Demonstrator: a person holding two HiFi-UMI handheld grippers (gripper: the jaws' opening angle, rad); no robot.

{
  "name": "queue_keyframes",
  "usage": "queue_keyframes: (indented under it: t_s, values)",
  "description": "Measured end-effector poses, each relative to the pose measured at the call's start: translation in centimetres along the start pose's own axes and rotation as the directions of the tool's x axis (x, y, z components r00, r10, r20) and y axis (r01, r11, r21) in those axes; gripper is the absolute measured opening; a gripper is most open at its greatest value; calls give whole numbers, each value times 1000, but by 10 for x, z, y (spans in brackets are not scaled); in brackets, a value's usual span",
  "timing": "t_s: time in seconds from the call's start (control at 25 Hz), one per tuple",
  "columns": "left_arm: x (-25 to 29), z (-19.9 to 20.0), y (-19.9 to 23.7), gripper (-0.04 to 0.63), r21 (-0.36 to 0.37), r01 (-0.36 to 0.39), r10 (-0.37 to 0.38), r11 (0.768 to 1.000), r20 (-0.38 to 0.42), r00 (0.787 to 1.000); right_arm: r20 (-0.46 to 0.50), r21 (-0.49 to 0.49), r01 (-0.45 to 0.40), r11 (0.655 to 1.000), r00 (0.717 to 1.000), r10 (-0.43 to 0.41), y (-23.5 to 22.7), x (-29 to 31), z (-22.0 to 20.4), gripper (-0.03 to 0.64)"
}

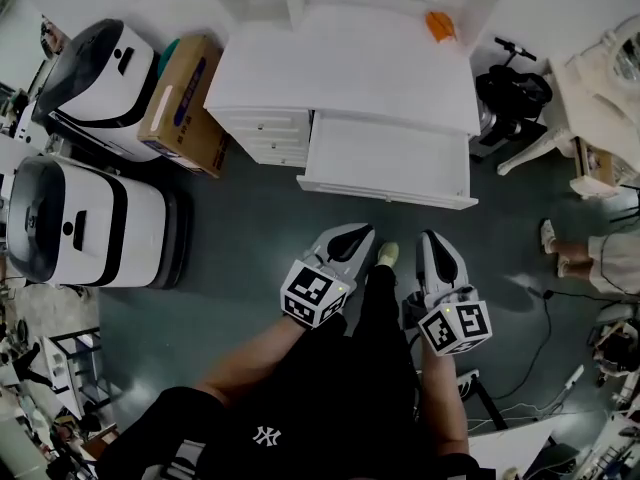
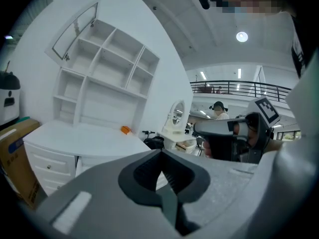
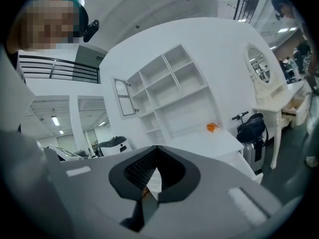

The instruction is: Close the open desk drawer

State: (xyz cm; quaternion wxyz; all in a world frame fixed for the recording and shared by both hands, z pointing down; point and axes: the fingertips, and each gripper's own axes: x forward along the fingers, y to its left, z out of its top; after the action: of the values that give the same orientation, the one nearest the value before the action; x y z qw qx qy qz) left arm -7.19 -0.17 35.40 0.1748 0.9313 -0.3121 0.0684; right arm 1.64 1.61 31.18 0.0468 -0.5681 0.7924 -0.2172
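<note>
A person in a dark top stands seen from above, arms down, with one tool in each hand held low in front of the legs. The left tool (image 1: 352, 234) is clenched, its two dark pads meeting at the tips with nothing between them. The right tool (image 1: 433, 238) is clenched the same way and is also empty. Each carries a cube with square black-and-white markers at its rear. A light-coloured shoe (image 1: 387, 255) shows between the two tools on the grey floor (image 1: 250, 228).

Ahead of the tools, well apart from both, stands a white bench (image 1: 350, 68). The open drawer (image 1: 390, 163) juts out from the bench's front edge, on its right half, and its white inside faces up. Neither tool touches it. At the left of the front edge sit small drawers (image 1: 265, 133), pushed in. A small orange object (image 1: 440, 25) lies near the bench's back right corner. A white shelf unit (image 2: 104, 78) of open compartments rises along the back edge.

Just beside the bench's left edge leans a brown cardboard box (image 1: 185, 103). Left of the box stand two large white machines with black trim (image 1: 85, 223).
</note>
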Motion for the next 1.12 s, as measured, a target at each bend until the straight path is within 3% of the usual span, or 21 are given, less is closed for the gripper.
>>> queue_keyframes:
  t_s: [0.44,0.68,1.12]
  values:
    - [103,-60,43,0,-28,-73,71,997,-82,994,-100,6,-87,996,991,87,-90,75,-35,23]
    - [132,-83,61,0,-62,-96,89,993,-105,991,-140,-5,-131,991,982,129,-106,97,-52,23]
    - [151,-155,83,11,-103,-97,80,990,-156,985,-160,6,-68,998,985,68,-126,96,-121,23]
